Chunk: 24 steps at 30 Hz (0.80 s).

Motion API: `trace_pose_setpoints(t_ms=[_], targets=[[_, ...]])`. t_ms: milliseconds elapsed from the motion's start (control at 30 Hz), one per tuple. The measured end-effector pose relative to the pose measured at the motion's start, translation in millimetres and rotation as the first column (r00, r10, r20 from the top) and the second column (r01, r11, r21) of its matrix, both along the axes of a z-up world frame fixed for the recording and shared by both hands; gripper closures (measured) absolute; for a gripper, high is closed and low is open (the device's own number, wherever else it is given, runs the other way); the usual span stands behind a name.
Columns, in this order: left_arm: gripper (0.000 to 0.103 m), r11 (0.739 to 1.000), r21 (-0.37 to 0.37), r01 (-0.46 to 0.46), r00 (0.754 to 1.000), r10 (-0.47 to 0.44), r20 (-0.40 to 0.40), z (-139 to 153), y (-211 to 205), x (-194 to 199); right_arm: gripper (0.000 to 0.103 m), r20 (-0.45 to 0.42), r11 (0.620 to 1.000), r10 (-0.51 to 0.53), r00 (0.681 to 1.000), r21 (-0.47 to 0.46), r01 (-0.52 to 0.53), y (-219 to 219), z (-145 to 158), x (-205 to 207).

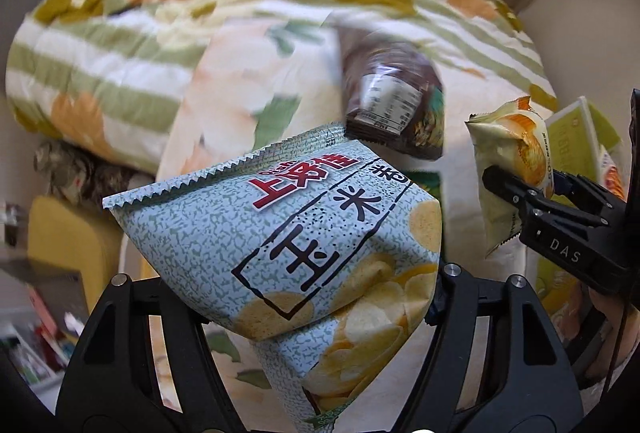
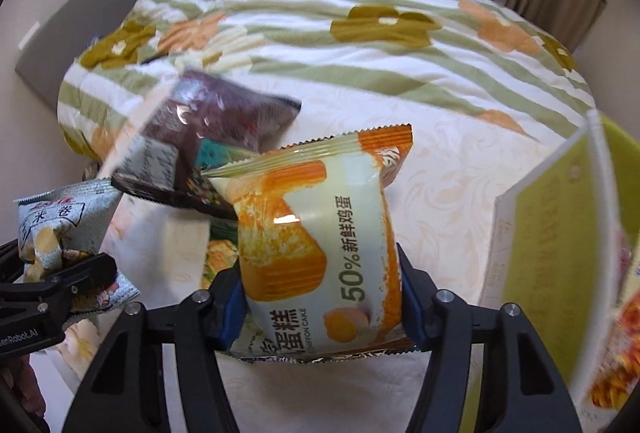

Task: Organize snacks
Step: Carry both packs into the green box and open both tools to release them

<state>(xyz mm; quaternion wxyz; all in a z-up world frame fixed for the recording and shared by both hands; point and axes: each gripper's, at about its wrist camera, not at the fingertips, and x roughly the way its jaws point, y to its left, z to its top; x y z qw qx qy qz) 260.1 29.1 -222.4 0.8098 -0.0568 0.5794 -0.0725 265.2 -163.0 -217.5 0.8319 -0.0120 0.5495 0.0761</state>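
Note:
My left gripper [image 1: 316, 297] is shut on a pale green corn-roll chips bag [image 1: 312, 229] and holds it above the bed. That bag and gripper also show at the left of the right wrist view [image 2: 60, 233]. My right gripper [image 2: 320, 297] is shut on an orange chiffon cake packet [image 2: 320, 233], seen at the right of the left wrist view [image 1: 516, 161]. A dark brown snack packet [image 1: 396, 101] lies on the bedsheet beyond both, also in the right wrist view [image 2: 208, 137]. Another snack pack [image 2: 220, 257] peeks out under the cake packet.
A yellow-green box [image 2: 560, 253] stands open at the right, also in the left wrist view [image 1: 576, 137]. A flowered, striped quilt [image 2: 360, 33] is bunched at the back of the bed. A yellow stool [image 1: 68, 233] and clutter are at the left.

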Motion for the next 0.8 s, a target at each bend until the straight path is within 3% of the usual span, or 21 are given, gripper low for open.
trace_pose_setpoints(t_ms=[200,400,600,800], targets=[[0.035,0.994,-0.003,0.106,0.988,-0.105,0.112,51,-18,2,0.045,0.112,0.997,-0.071,0.991,0.035,0.067,-4,58,-22],[0.035,0.971,-0.018,0.237,0.951,-0.228,0.206,93,-47,-4,0.045,0.176,0.984,-0.171,0.969,0.080,0.159,-18,101,-53],[0.035,0.932,-0.038,0.361,0.902,-0.339,0.267,127,-103,-12,0.045,0.218,0.958,-0.285,0.934,0.089,0.272,-58,136,-91],[0.035,0.884,-0.056,0.464,0.855,-0.430,0.292,146,-189,-32,0.045,0.234,0.934,-0.356,0.905,0.076,0.348,-129,155,-125]])
